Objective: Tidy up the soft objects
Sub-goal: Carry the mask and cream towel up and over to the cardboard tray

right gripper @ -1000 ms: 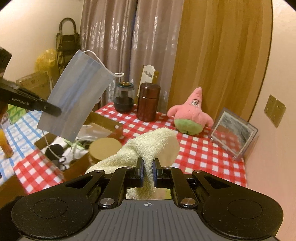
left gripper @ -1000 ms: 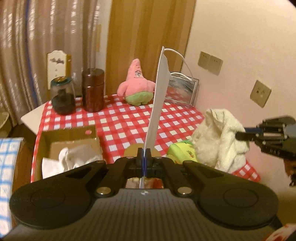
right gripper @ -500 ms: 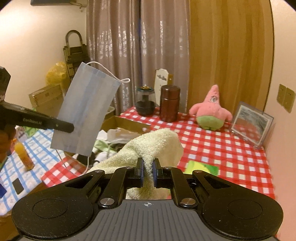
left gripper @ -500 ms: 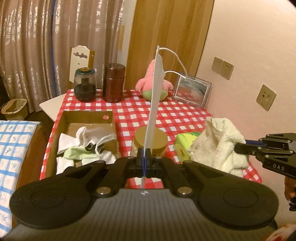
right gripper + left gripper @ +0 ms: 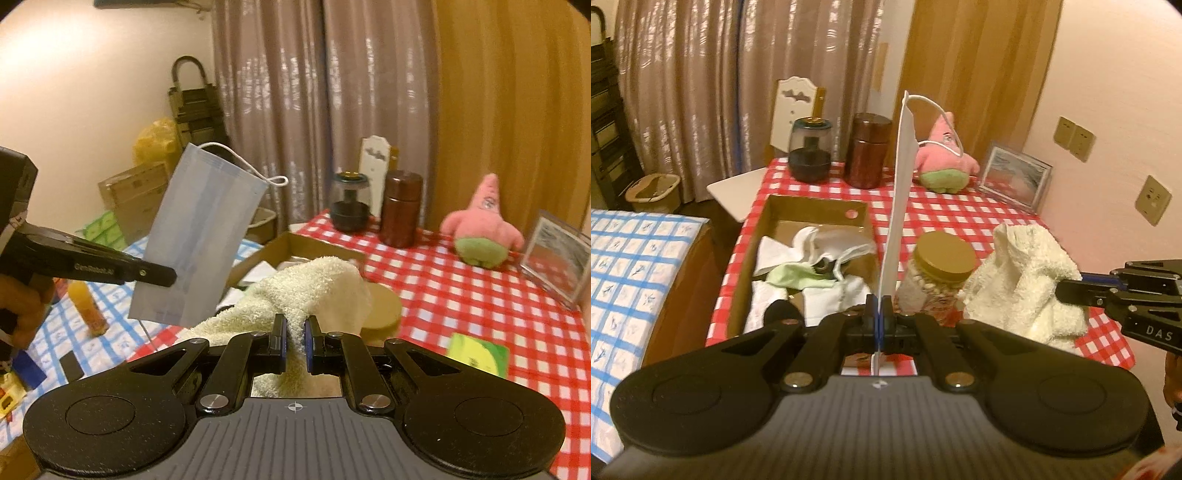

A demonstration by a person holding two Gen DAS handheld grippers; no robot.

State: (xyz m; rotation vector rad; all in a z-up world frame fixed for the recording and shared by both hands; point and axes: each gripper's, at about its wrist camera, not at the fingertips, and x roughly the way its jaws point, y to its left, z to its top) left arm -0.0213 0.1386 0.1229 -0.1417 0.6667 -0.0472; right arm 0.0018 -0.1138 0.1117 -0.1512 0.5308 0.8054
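**Both tongs loaded, box is the likely drop point**

Left tongs (image 5: 880, 312): pressed fully together on the bottom edge of the face mask (image 5: 899, 206). Pinching one edge leaves the sheet standing upright above the fingers, ear loops trailing off the top. Thin, flat item, so an edge pinch is about the only workable grip. In the right wrist view the mask (image 5: 201, 240) hangs in the air off the left tongs (image 5: 162, 275), over the gap between the blue-checked surface and the worktop (image 5: 461, 295).

Right tongs (image 5: 294, 338): nearly closed, pinching a fold of the cream towel (image 5: 314, 291). Bulky terry, so the fingers stand slightly apart around the fabric. The towel (image 5: 1025, 273) droops below the grip, looks clear of the red-checked cloth, just beside the gold-lidded jar (image 5: 940, 273).

Cardboard box (image 5: 768, 236) sits open on the worktop's left side and already holds white and pale green cloth (image 5: 792, 277), so I read it as the bin for soft things. Both items are carried high, probably to clear the box wall and the jar.

Hard stuff stays out: two canisters (image 5: 866, 151) at the back, picture frame (image 5: 1015, 179) by the wall. Pink star plush (image 5: 942, 162) is soft and not yet in the box.

Risk: the mask could flutter, or a loop could snag the jar.
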